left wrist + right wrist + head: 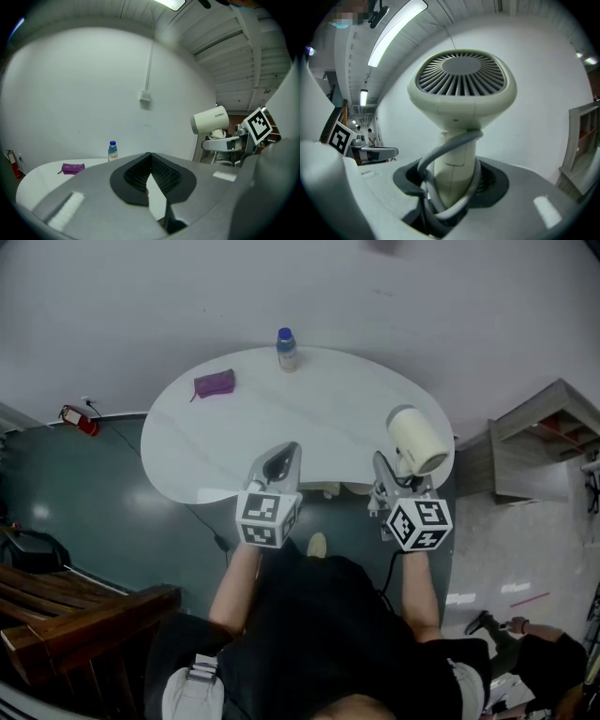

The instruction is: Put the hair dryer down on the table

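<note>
A cream hair dryer (415,440) stands upright in my right gripper (394,479), over the near right edge of the white oval table (328,418). In the right gripper view the jaws of the right gripper (452,183) are shut on the handle of the hair dryer (461,89). Its grey cord (440,152) is looped round the handle and its grille faces the camera. My left gripper (279,463) hovers over the table's near edge, left of the dryer. In its own view the left gripper (150,161) is shut on nothing, and the hair dryer (210,120) shows at the right.
A purple pouch (215,383) lies at the table's far left and a blue-capped bottle (287,350) stands at the far edge. A wooden shelf unit (534,442) stands right of the table. A wooden bench (75,615) is at the lower left. The dryer's cord (389,568) hangs towards the floor.
</note>
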{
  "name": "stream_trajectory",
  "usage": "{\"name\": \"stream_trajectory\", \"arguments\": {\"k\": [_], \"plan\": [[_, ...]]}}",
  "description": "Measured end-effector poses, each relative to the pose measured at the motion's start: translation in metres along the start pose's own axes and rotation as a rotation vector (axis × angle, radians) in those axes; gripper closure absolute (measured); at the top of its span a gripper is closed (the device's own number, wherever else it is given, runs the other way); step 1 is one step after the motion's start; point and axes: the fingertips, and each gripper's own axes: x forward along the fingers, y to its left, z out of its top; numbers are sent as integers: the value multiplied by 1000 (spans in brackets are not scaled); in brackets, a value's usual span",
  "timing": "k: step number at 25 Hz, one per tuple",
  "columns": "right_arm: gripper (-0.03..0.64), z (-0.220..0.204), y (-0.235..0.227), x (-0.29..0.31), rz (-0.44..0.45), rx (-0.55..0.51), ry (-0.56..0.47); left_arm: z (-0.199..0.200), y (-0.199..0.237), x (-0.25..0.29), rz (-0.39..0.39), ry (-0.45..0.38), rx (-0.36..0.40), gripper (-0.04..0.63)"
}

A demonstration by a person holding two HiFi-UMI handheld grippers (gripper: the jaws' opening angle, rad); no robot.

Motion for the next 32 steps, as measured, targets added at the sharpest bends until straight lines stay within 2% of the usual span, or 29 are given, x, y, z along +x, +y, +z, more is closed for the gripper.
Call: {"name": "stream_trajectory", "arguments": {"k": [9,19,32], "plan": [[394,-3,-1,18,32,13,9,5,9,7,26,7,14,591],[394,6,11,51,30,20,3,17,40,24,16,4,20,591],[394,0,30,102,38,33,52,8,87,42,14,45,-8,591]]}}
